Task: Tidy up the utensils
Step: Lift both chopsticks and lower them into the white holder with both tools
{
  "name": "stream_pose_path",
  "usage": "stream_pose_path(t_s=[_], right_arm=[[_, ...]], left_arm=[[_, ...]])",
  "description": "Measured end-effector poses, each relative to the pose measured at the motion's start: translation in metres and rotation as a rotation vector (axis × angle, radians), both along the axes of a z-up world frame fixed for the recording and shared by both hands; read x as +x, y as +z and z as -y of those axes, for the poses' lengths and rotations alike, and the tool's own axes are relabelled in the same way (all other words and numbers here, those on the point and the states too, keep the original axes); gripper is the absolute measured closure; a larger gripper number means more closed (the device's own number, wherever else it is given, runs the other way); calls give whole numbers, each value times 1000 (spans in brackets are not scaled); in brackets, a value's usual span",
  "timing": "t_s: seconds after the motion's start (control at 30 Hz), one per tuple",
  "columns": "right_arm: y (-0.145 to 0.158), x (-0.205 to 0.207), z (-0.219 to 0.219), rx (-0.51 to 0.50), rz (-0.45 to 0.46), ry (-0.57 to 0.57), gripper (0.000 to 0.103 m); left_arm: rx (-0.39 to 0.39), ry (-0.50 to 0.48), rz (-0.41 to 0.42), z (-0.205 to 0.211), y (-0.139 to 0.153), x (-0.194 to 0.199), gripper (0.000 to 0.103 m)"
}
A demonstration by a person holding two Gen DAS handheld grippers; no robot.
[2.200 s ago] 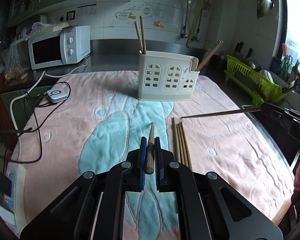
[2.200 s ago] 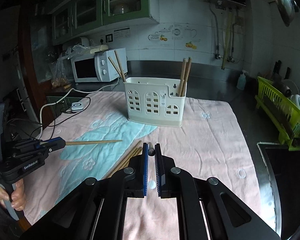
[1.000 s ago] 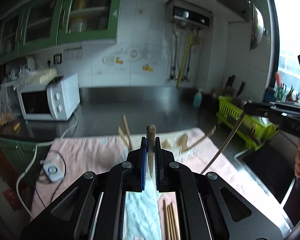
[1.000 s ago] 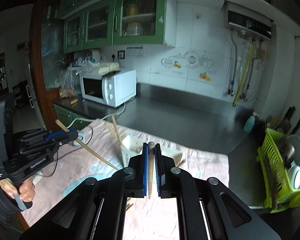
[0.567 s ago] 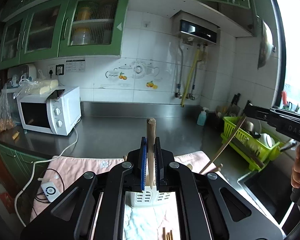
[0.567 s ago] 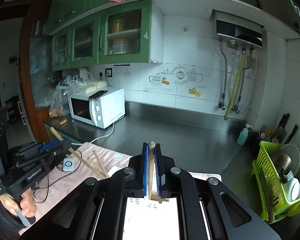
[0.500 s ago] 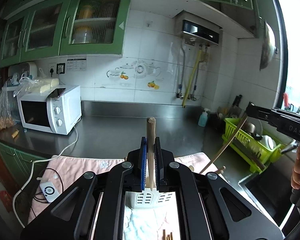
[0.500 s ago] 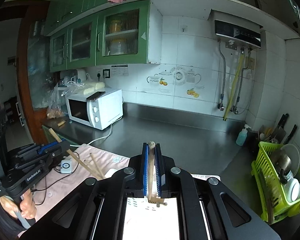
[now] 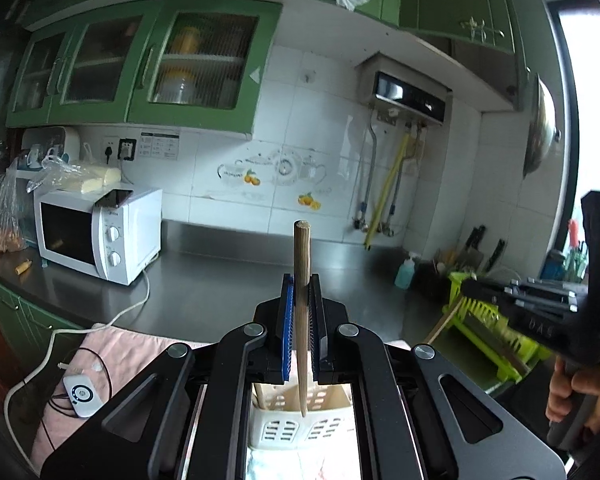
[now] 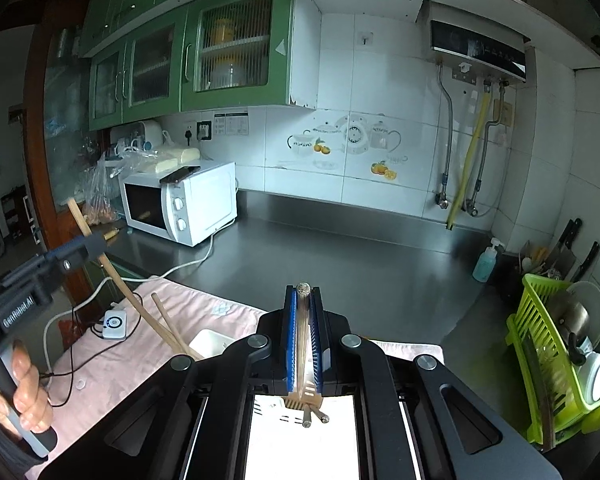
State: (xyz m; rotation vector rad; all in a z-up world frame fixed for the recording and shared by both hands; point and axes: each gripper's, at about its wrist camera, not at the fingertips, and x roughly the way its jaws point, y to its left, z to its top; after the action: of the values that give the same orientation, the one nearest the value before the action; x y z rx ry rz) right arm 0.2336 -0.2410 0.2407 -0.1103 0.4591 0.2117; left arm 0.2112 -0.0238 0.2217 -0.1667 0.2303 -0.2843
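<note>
My left gripper [image 9: 301, 280] is shut on a wooden chopstick [image 9: 301, 248] that stands upright, its lower tip hanging over the white utensil holder [image 9: 284, 428]. My right gripper [image 10: 302, 290] is shut on another chopstick [image 10: 302, 320], also upright above the holder [image 10: 212, 342], where two stick ends show below the pads. In the left wrist view the right gripper [image 9: 466, 282] comes in from the right with its stick [image 9: 440, 326] slanting down. In the right wrist view the left gripper [image 10: 94, 240] holds its stick [image 10: 116, 276] slanting toward the holder, beside a standing chopstick [image 10: 166, 322].
The holder stands on a pink cloth [image 10: 112, 364] on a steel counter. A white microwave [image 9: 100, 236] with its cable sits at the back left, and a small white device [image 9: 82, 394] lies on the cloth. A green dish rack [image 10: 556, 364] and a soap bottle [image 10: 486, 260] are at the right.
Both grippers have tipped up and moved in over the holder with their chopsticks, which now stand steeper. The right gripper has come closer to the holder's right side.
</note>
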Motion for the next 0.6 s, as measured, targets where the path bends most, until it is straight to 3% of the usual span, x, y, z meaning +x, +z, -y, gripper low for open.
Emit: stream_pose_path(t_s=[0.2,0.6], right_arm=[[-5,2,0,1,-4,7,97],[-16,13,2,-5,-15,11,96]], left_arm=[[-33,29,36,-1,-2,4,98],[-38,56,31,1,-18,22,98]])
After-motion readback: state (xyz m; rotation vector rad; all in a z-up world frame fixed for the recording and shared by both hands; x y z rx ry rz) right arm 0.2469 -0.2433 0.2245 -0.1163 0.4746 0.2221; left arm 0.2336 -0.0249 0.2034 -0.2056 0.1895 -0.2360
